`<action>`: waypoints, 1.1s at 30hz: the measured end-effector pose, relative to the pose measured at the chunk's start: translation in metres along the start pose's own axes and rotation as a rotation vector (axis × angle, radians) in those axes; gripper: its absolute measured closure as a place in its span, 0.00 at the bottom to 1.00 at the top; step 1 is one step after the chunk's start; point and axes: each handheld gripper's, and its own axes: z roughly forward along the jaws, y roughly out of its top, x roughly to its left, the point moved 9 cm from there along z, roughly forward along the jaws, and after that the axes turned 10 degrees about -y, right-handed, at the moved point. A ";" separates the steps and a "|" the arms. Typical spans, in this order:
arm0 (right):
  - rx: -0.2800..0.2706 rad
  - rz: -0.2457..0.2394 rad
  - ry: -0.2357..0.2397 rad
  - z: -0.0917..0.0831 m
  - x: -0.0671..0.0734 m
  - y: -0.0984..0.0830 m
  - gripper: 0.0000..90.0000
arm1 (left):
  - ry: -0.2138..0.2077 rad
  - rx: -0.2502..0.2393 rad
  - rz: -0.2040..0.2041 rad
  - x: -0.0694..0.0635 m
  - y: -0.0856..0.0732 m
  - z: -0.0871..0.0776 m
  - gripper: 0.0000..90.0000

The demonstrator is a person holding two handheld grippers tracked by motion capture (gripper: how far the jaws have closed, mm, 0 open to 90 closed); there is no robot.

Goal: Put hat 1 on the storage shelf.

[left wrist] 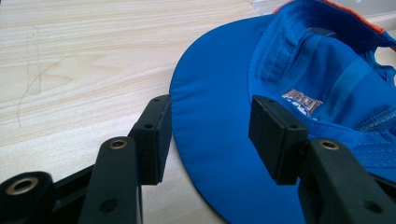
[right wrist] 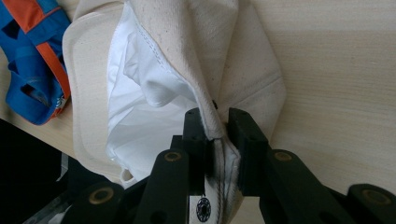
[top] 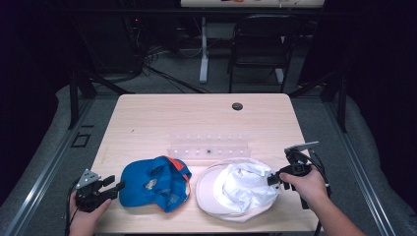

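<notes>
A blue cap (top: 155, 187) with orange trim lies upside down at the front left of the wooden table (top: 196, 118). Its brim (left wrist: 210, 116) reaches between the jaws of my left gripper (top: 117, 190), which stands open (left wrist: 210, 123) with the pads clear of the fabric. To the right lies a cream bucket hat (top: 236, 191), white lining up. My right gripper (top: 273, 180) is at the hat's right edge. In the right gripper view it (right wrist: 217, 128) is shut on a fold of the cream hat (right wrist: 187, 56), and the fabric is pinched between the pads.
A clear plastic strip (top: 209, 146) lies across the table's middle, just behind both hats. A dark round hole (top: 237, 106) sits near the far edge. A black chair (top: 260, 44) and cables stand on the floor beyond the table.
</notes>
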 end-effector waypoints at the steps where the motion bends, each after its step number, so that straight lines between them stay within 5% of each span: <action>1: 0.000 0.000 0.000 0.000 0.000 0.000 0.86 | 0.000 0.000 0.000 0.000 0.000 0.000 0.55; 6: 0.041 -0.023 0.032 -0.004 0.002 -0.002 0.88 | 0.001 -0.001 0.001 0.000 0.000 0.000 0.55; 10: 0.024 0.010 0.051 -0.006 0.007 -0.001 0.89 | 0.002 0.003 -0.001 0.001 0.000 -0.001 0.55; 18: 0.044 -0.006 0.084 -0.016 0.011 0.000 0.89 | 0.002 0.005 -0.001 0.001 0.000 -0.001 0.55; 20: 0.032 0.037 0.091 -0.023 0.013 0.002 0.90 | 0.003 -0.002 -0.001 0.001 0.000 -0.001 0.55; 21: 0.052 0.010 0.090 -0.027 0.011 0.001 0.90 | 0.004 -0.009 -0.001 0.001 0.000 0.000 0.55; 27: 0.032 0.068 0.111 -0.033 0.011 0.001 0.90 | 0.004 -0.009 -0.001 0.001 0.000 0.000 0.55; 33: 0.018 0.077 0.199 -0.045 0.020 0.004 0.90 | 0.003 -0.002 0.000 0.000 0.000 0.000 0.55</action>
